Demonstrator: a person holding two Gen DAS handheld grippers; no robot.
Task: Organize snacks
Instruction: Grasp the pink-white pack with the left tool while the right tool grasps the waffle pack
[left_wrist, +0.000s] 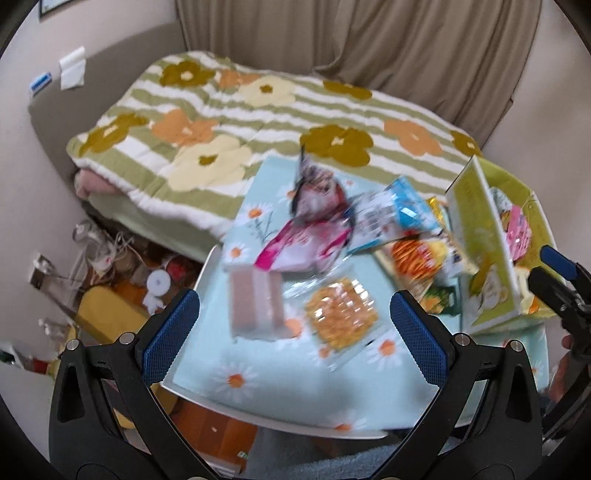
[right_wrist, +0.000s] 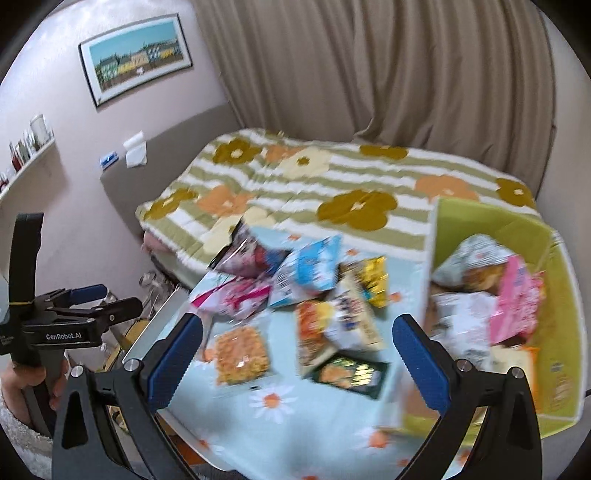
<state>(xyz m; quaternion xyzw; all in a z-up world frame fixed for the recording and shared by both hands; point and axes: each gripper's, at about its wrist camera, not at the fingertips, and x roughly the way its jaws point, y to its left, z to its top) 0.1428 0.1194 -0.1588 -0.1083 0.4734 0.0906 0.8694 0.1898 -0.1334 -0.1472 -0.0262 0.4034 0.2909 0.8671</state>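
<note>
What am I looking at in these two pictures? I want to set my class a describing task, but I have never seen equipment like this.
No robot here: a person holds a two-finger gripper in each hand, each with a camera looking along its blue-padded fingers. One picture is from the left gripper, the other from the right gripper. Both are open and hold nothing. Below them is a table with a daisy-print cloth, scattered with snack packets, such as a clear packet of orange snacks and a pink wafer pack. At the right stands a green box with some snacks already inside. Behind is a bed.
</note>
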